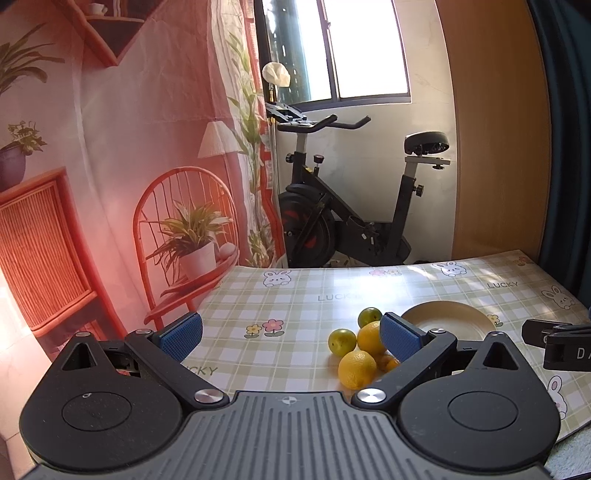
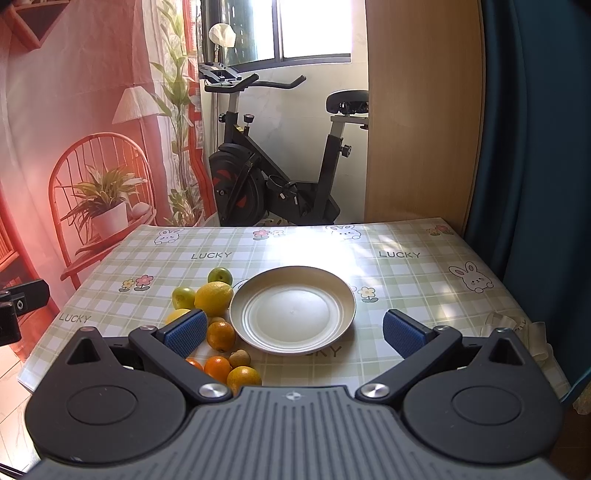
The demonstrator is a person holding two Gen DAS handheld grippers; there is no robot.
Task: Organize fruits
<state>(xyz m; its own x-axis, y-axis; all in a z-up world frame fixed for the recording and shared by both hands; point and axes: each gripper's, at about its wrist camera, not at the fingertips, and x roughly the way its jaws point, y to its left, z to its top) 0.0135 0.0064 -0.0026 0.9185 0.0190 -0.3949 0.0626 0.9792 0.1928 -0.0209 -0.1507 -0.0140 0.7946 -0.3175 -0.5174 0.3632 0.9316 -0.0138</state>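
A: Status? Right gripper (image 2: 293,334) jaws spread wide, empty; left gripper (image 1: 291,341) likewise agape, nothing held.

B: Noted; plate (image 2: 347,295) bare on the checked tablecloth (image 2: 406,273); fruits clustered just beside its left rim, lemon (image 2: 213,297) touching it, oranges (image 2: 220,335) nearer.

A: Likely step: first pick; suggest taking an outlying orange, pads squarely across its middle, gentle squeeze; avoid nudging neighbours, they may roll.

Bright daylight, sharp focus, strong fisheye bowing at edges.
Backlit by blown-out window (image 2: 314,26); glare patch on surface (image 2: 306,243); pink flare at left.
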